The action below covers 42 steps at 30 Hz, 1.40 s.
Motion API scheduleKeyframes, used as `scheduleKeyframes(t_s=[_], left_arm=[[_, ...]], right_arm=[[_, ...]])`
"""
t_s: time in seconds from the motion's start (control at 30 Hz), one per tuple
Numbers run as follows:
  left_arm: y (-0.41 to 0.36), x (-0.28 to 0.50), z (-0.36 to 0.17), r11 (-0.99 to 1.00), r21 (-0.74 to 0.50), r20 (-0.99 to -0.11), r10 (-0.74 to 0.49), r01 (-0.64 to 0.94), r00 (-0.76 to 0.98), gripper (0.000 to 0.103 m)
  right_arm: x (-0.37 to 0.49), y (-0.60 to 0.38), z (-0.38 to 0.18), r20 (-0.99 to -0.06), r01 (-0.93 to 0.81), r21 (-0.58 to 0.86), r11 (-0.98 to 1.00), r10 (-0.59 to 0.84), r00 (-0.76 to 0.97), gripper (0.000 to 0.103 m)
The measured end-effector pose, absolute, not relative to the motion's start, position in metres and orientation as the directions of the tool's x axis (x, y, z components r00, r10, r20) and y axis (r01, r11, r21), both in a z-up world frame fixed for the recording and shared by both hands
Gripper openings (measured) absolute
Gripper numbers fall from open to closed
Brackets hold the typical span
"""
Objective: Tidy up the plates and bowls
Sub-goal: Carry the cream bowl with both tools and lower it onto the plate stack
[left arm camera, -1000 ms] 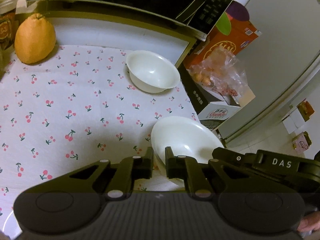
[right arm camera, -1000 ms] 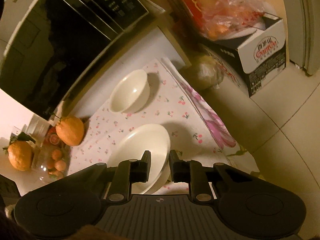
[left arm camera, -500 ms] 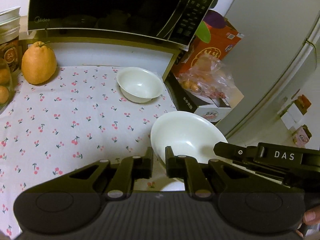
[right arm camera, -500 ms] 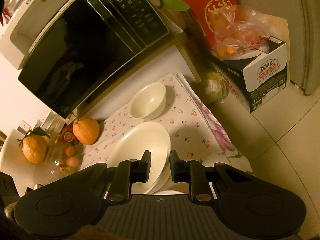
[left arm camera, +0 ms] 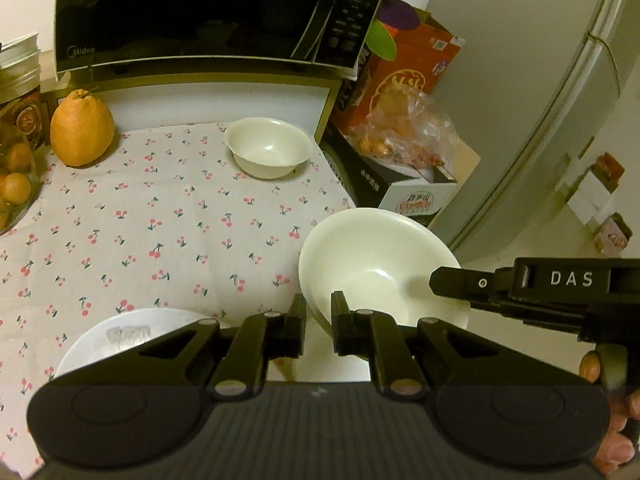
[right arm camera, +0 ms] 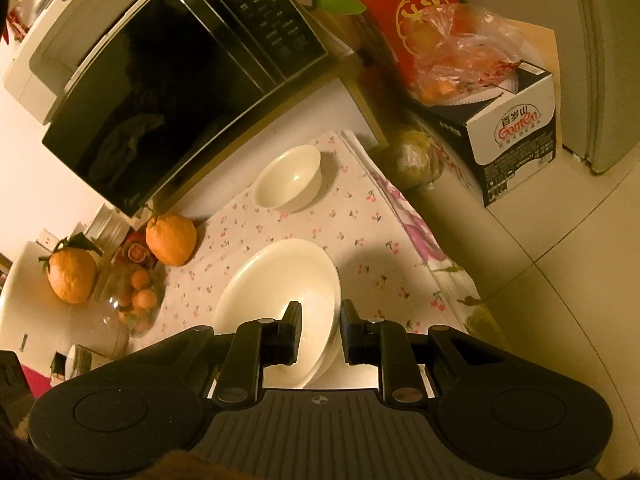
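I am pinching the big bowl [left arm camera: 376, 264] with both claws, left claw [left arm camera: 318, 320] and right claw [right arm camera: 320, 330], keeping it level while carrying.

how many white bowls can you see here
2: a large bowl held at its rim by both tools, and a small bowl on the cherry-print cloth near the microwave. None seems hidden.
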<state>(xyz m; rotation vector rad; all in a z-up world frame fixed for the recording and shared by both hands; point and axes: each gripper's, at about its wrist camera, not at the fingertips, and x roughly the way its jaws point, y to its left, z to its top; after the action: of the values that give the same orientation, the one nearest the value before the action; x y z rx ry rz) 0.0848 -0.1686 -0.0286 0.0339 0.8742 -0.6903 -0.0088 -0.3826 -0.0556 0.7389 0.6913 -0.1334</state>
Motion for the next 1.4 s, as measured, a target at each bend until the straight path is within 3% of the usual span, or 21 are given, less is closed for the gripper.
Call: scheduleKeyframes(t_s=[0.73, 1.4], left_arm=[[-0.179, 0.059, -0.048, 0.784, -0.090, -0.773, -0.444, 0.614, 0.453, 0.012], [-0.193, 0.051, -0.054, 0.756, 0.020, -0.790, -0.389, 0.654, 0.473, 0.013]], right_arm=[[-0.014, -0.363, -0.077, -0.722, 0.368, 0.459, 0.809, 0.099, 0.684, 0.023], [-0.012, -0.366, -0.083, -0.748, 0.381, 0.438, 0.814, 0.095, 0.657, 0.024]])
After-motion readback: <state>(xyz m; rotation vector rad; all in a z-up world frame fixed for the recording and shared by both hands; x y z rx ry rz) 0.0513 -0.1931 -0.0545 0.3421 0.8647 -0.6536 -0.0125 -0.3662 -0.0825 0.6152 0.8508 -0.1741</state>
